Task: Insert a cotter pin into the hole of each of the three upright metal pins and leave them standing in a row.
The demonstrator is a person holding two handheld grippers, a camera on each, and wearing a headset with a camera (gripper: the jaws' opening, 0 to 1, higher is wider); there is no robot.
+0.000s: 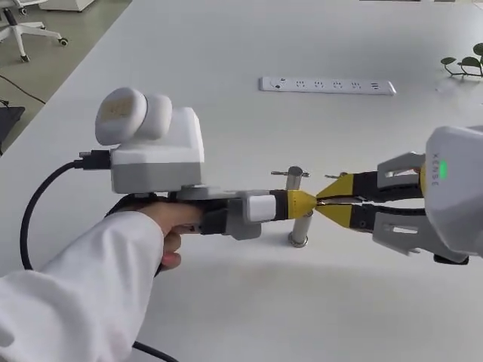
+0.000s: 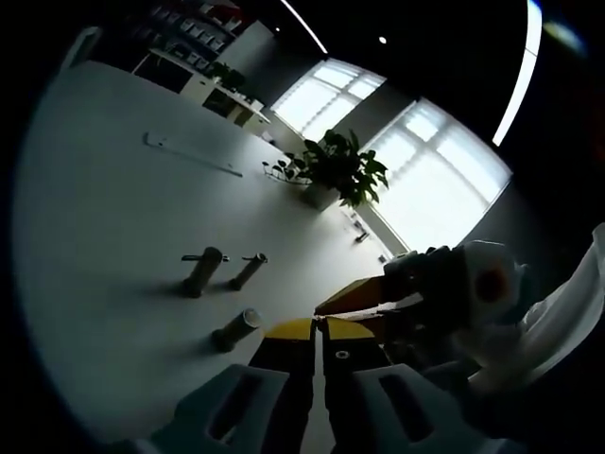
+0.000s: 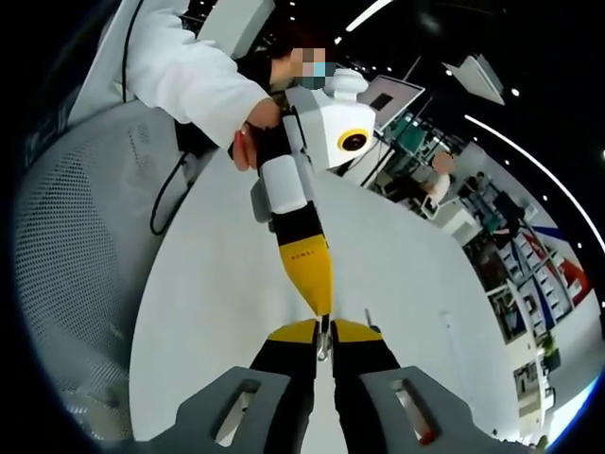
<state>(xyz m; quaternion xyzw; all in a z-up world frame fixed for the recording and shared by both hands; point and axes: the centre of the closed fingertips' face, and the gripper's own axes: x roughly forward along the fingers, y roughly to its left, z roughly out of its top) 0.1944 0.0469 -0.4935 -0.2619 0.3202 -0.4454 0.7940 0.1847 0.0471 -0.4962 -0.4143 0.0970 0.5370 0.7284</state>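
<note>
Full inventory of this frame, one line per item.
metal pins: three, silvery, upright on table.
fitted cotter pin: one seen, silvery, through one pin's top.
loose cotter pin: one, silvery, between right gripper's tips.
power strip: one, white, table's far side.
plant: one, green, beyond table.
chair: one, white, on floor.
table: one, white.
cable: one, black, behind left gripper.
left gripper: yellow tips, shut, in sleeved hand.
right gripper: yellow tips, shut on loose cotter pin.

Three metal pins (image 2: 248, 271) upright, near together; cotter pin (image 2: 192, 257) through one's top.
</note>
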